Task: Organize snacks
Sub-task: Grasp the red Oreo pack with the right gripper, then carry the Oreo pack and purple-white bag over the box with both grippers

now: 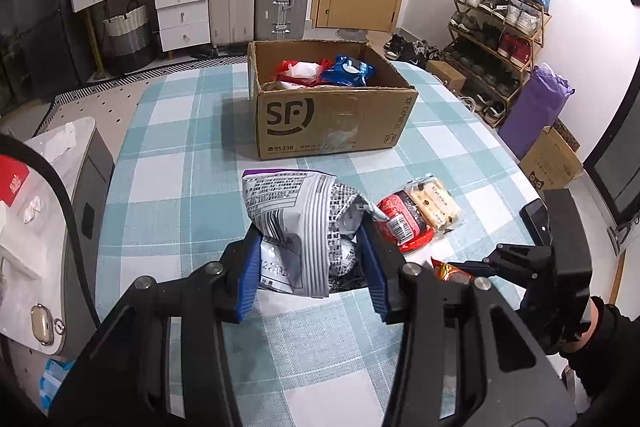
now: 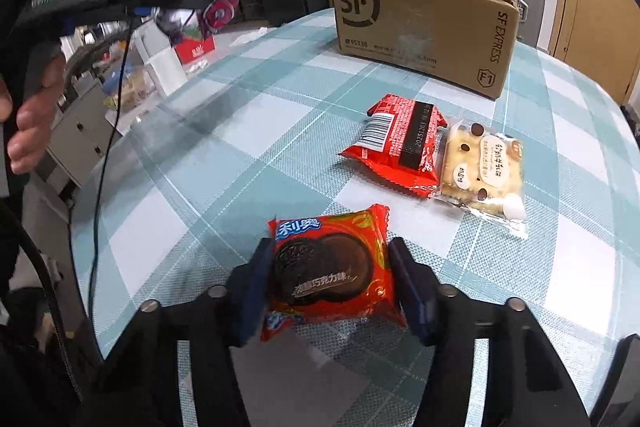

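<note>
Left gripper (image 1: pixel 312 259) fingers clamp the grey-and-purple bag (image 1: pixel 300 223), raised above the worktop; the SF box (image 1: pixel 332 115) lies straight ahead (right gripper (image 2: pixel 328 283) fingers flank the Oreo pack (image 2: pixel 332 267), grip uncertain)

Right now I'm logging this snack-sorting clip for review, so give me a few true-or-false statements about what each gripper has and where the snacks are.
1. The left gripper is shut on the purple-and-white snack bag. True.
2. The right gripper holds the orange cookie packet high above the cardboard box. False: its fingers only flank the packet, which lies low over the checked tablecloth, well short of the box.
3. The cardboard box is empty. False: red packets and a blue packet show inside it.
4. A red packet and a clear-wrapped biscuit pack lie side by side on the tablecloth. True.
5. The box's flaps are closed. False: the top is open.
</note>
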`<state>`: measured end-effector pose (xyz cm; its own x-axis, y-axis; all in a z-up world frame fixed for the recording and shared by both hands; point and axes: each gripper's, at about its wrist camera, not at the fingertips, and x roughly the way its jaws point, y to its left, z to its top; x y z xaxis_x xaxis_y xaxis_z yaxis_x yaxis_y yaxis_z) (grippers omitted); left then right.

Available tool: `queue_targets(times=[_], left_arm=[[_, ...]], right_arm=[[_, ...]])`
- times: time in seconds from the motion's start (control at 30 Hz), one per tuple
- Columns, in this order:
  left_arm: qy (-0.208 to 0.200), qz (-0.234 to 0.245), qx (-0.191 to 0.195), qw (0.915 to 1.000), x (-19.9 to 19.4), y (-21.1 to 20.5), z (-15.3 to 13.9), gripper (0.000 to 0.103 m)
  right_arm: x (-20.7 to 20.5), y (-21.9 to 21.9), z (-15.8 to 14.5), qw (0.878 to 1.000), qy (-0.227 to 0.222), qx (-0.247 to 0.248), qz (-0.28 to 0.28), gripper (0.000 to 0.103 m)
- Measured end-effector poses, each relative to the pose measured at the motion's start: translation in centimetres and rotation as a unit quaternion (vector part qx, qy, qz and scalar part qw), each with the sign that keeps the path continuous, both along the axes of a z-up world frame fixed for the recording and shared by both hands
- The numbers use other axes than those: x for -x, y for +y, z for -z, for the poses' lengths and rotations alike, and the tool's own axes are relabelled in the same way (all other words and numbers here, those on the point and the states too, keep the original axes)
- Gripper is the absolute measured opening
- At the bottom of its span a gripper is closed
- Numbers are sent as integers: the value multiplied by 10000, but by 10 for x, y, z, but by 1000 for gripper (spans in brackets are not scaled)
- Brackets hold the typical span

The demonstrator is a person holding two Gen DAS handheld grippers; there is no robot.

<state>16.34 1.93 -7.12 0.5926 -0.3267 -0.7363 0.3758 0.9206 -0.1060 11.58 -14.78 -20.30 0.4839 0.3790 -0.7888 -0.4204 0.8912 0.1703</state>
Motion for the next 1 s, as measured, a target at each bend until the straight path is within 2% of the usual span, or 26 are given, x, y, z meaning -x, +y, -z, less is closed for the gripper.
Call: queue_targets(times=[0.07, 0.17, 0.33, 0.7, 0.83, 1.0], left_arm=[[-16, 6, 10, 10000, 0, 1, 0, 42], [-47, -3, 21, 10000, -3, 0, 0, 42], [-70, 3, 81, 9999, -12, -6, -7, 42], [-481, 171, 45, 9987, -51, -42, -60, 42], [-529, 195, 78, 9984, -78, -58, -85, 42], [-704, 193, -72, 9973, -110, -81, -113, 42]], right_arm=[[0, -4, -1, 9999, 4, -117, 17, 50], [4, -8, -8, 9997, -158, -191, 66, 50], [5, -15, -35, 9979, -468, -423, 119, 50], [-38, -32, -148, 9870, -1239, -1021, 94, 50], [-68, -46, -187, 9811, -1359, -1351, 280, 50], [-107, -57, -225, 9755, -1446, -1577, 517, 50]])
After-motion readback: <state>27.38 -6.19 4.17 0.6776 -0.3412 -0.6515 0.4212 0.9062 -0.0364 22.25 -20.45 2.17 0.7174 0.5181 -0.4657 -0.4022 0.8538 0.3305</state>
